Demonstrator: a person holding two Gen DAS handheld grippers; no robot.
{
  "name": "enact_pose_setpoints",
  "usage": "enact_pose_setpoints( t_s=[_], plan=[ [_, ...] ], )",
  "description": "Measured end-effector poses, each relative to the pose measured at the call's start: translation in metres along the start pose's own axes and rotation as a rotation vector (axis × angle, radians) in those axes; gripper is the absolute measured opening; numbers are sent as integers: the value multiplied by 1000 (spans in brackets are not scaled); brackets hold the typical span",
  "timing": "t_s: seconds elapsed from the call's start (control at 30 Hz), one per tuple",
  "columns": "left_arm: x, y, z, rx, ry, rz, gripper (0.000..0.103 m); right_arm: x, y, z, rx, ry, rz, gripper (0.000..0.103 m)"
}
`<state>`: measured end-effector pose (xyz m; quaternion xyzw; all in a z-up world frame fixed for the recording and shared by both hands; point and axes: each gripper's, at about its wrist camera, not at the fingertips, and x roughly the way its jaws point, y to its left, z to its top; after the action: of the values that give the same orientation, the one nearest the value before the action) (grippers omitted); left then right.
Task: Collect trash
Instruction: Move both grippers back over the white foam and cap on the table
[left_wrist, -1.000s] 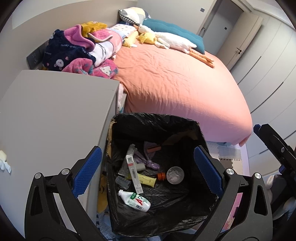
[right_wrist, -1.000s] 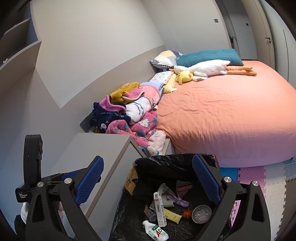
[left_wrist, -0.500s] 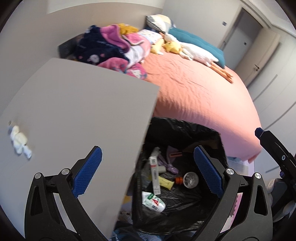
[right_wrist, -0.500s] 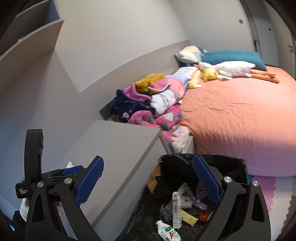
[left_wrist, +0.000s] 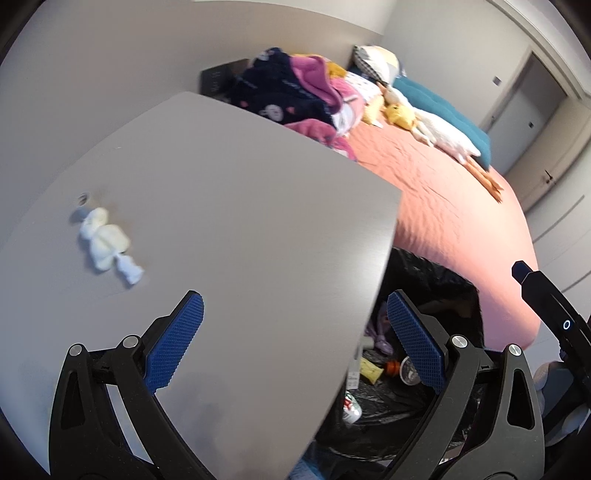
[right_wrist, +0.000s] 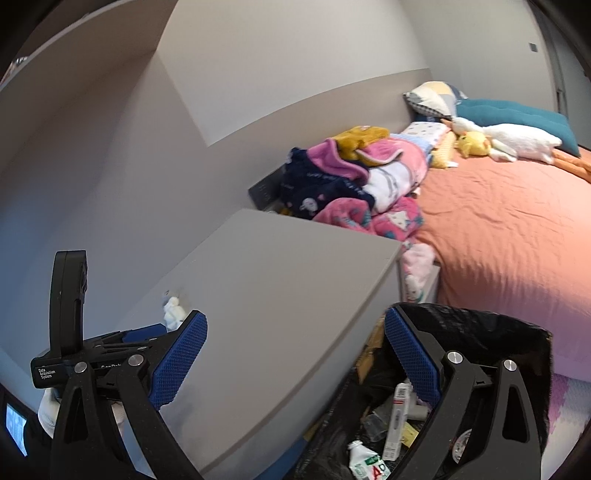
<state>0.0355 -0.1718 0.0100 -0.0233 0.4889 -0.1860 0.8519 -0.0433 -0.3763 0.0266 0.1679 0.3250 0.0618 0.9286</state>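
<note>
Ahead of left claw (left_wrist: 294, 341): tissue wad (left_wrist: 107, 240).

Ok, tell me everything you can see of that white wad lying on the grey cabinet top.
The white wad looks like crumpled tissue or soft paper, bunched into lumps with a twisted tail toward the camera. It lies flat on the grey cabinet top, near the wall side, with a small blurred round thing just beyond it. Nothing grips it: the left gripper hovers short of it, jaws wide apart. The right wrist view shows it small.
</note>
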Motion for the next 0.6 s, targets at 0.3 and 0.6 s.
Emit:
enact_pose_setpoints(
  t_s=[0.3,0.6],
  plan=[
    [-8,36,1,-58,-13,46,96,26,28,2,-39,35,52,96],
    [-6,70,2,-111,-12,94,96,56,55,3,-87,46,126,96]
  ],
)
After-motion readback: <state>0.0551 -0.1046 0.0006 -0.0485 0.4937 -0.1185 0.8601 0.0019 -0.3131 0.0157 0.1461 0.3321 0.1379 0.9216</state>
